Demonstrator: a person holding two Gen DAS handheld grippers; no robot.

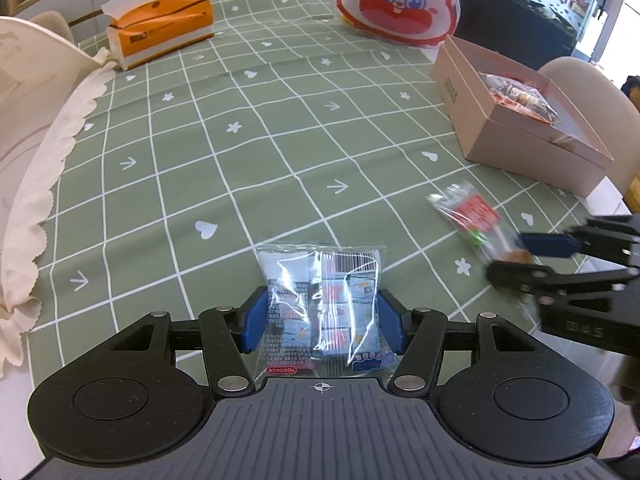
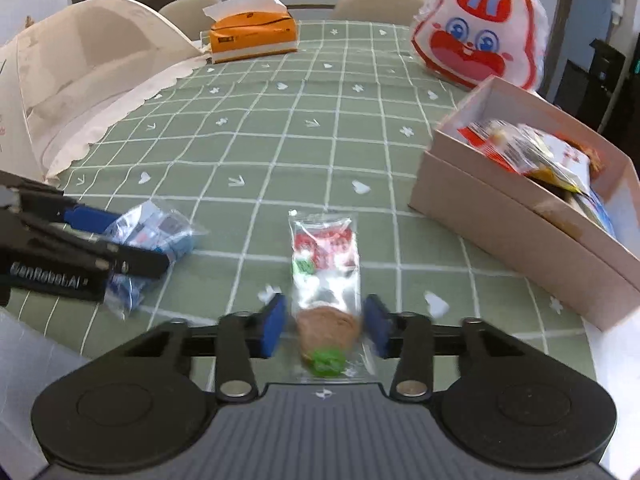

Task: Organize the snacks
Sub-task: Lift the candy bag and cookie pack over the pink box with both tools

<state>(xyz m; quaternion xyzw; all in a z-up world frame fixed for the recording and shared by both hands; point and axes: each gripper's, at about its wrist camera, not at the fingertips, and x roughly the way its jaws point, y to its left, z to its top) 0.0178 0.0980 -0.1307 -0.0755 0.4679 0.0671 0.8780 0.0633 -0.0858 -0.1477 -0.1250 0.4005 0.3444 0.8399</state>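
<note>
The left gripper (image 1: 322, 316) has its jaws wide but pressed on both sides of a clear plastic pouch of small blue-and-white wrapped sweets (image 1: 320, 300), which sits near the front of the bench (image 1: 240, 128). To the right, the right gripper (image 2: 325, 326) has its jaws narrow around a slim clear packet with a red label and a brown round snack (image 2: 326, 280); the pads look just beside the wrapper, and blur leaves it unsure whether they already pinch it. To do this step well, I would judge each grip should bite the contents, not the slippery film alone, and lift straight before swinging right. Further right stands an open beige cardboard box (image 2: 500, 208), already holding several red, yellow and clear snack packets (image 2: 532, 152), with room left inside.
</note>
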